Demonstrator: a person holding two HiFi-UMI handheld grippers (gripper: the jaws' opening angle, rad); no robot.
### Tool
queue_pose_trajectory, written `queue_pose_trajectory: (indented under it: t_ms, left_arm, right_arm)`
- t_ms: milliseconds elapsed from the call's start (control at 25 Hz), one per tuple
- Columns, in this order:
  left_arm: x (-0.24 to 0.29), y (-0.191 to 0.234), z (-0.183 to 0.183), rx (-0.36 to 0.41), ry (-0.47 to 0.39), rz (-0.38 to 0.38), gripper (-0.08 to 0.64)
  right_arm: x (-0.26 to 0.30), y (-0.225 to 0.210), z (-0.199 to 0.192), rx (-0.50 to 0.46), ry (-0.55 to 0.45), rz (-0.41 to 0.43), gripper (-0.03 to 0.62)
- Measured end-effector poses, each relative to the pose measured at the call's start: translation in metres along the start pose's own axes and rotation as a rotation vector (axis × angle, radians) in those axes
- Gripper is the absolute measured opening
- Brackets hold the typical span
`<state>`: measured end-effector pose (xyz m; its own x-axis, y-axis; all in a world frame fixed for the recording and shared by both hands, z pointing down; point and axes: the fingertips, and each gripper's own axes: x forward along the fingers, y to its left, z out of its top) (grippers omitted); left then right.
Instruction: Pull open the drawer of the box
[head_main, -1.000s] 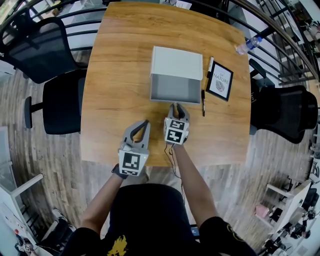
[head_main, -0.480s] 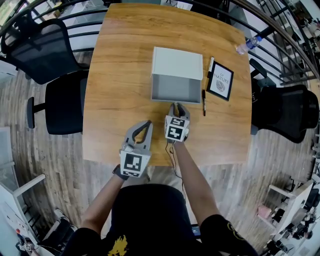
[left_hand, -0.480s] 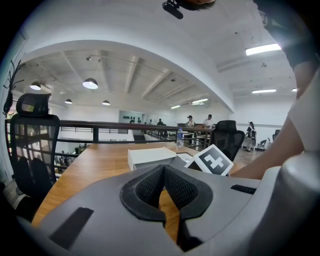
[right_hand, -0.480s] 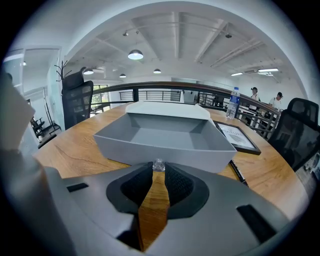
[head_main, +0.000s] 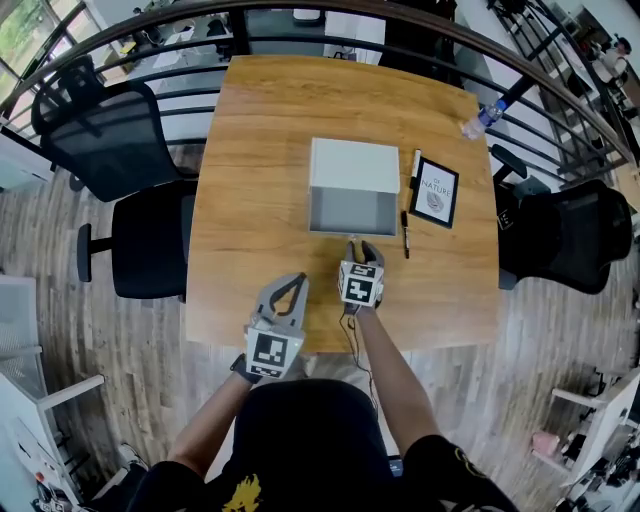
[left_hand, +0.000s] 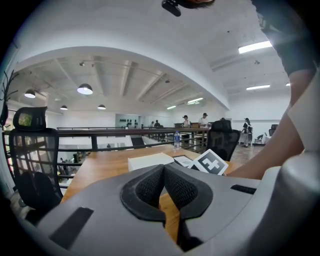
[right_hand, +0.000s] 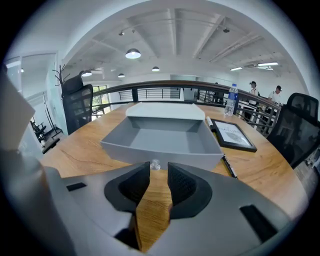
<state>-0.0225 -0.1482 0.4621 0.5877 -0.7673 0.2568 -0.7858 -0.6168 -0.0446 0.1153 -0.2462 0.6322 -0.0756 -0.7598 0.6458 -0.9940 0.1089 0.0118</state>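
Sitting on the wooden table (head_main: 250, 200), the white box (head_main: 354, 165) has its grey drawer (head_main: 352, 212) drawn out on its near side. My right gripper (head_main: 358, 246) hangs just in front of the box's drawer, jaws parting with nothing pressed between them. The drawer's small clear knob (right_hand: 155, 164) stands just beyond the pads. My left gripper (head_main: 297, 281) sits farther from the box, near and to the left, jaws closed together and empty. Right of the box lie a pen (head_main: 404, 233) and a framed picture (head_main: 434, 190).
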Motion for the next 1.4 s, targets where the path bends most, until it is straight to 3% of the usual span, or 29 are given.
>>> queue_pose_trajectory:
  t_ms: [360,880,1080,1400]
  left_arm:
    - [-0.026,0.004,0.059,0.013,-0.073,0.023,0.017]
    - [-0.046,0.008,0.116,0.067,-0.184,0.038,0.017]
    - [-0.048,0.014,0.127,0.072,-0.209,0.045,0.017]
    - [-0.044,0.023,0.136,0.06,-0.227,0.061,0.017]
  right_arm:
    - [-0.103,-0.032,0.054,0.0,-0.218,-0.05,0.007]
    - [-0.238,-0.026,0.133,-0.049,-0.465,0.007,0.001]
    - [-0.257,-0.024,0.16,-0.058,-0.53,0.01,0.0]
    - [-0.262,-0.02,0.169,-0.072,-0.538,0.021,0.0]
